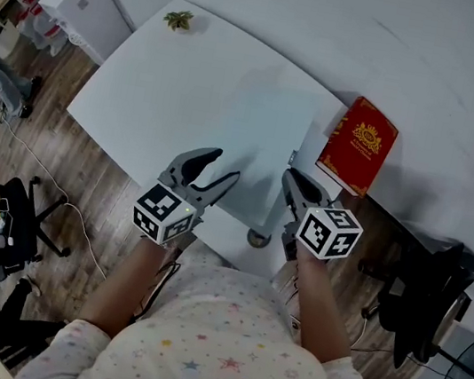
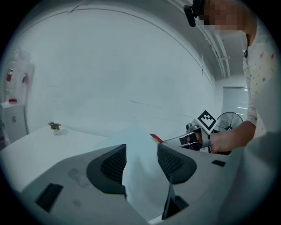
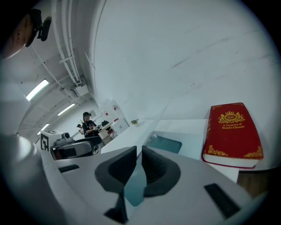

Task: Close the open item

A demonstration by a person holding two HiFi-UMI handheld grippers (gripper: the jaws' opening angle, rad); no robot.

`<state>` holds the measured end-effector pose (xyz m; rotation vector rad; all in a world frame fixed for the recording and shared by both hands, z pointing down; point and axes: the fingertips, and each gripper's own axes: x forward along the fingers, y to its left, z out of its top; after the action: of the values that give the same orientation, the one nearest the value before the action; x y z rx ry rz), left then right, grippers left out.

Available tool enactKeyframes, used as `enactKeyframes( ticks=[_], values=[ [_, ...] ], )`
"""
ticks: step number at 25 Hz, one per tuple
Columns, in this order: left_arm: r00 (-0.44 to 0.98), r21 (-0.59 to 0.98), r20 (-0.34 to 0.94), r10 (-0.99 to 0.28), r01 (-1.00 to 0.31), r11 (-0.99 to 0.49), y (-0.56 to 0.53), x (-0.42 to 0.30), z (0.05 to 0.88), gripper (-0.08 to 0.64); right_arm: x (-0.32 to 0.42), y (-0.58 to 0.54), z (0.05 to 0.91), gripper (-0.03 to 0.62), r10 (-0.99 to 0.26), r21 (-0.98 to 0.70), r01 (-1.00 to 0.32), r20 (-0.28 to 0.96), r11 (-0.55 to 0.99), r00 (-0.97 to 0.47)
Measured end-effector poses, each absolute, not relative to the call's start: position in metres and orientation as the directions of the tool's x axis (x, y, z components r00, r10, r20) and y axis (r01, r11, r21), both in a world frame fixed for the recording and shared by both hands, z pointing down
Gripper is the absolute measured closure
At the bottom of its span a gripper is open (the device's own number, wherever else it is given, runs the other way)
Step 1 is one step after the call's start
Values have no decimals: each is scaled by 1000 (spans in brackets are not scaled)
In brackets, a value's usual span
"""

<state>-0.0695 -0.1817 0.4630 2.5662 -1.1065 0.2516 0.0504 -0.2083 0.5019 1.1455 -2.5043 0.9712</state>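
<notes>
Pale blue folder [image 1: 269,131] lies at the desk's [image 1: 171,101] near edge, toward 5 o'clock from the desk's middle. Its near leaf runs in between both tools. We cannot tell how far the leaf is lifted.

Right tool [image 1: 294,187]: jaws almost together, and its own view shows a thin blue-green sheet pinched between the pads [image 3: 125,169]. We read this as a clamp on the folder's edge. Left tool [image 1: 225,166]: jaws apart; the pale sheet [image 2: 140,167] fills the gap, but the pads do not press it.

Closed red book [image 1: 359,144] sits at 2 o'clock from the folder, just beside its far corner. Small plant [image 1: 177,19] is well apart at 11 o'clock.

Step in hand, as we judge it: swing the held leaf over and lay it flat.
- Keep the right clamp on the edge only, so the sheet does not crease.
- Use the open left tool to steady or press the leaf rather than pinch it.
- Sweep toward 12 o'clock, clear of the book.
- Let go only once the leaf lies flat on the folder.
</notes>
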Motion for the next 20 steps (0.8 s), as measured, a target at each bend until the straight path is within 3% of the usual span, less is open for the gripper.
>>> enactKeyframes(
  ticks=[10, 20],
  values=[
    [559, 253, 399, -727, -829, -499, -211, -119, 528, 350, 64, -202, 521, 557, -594, -494, -755, 474, 431, -649],
    [538, 292, 520, -664, -842, -453, -218, -129, 586, 339, 71, -196, 534, 557, -591, -498, -768, 498, 403, -634]
  ],
)
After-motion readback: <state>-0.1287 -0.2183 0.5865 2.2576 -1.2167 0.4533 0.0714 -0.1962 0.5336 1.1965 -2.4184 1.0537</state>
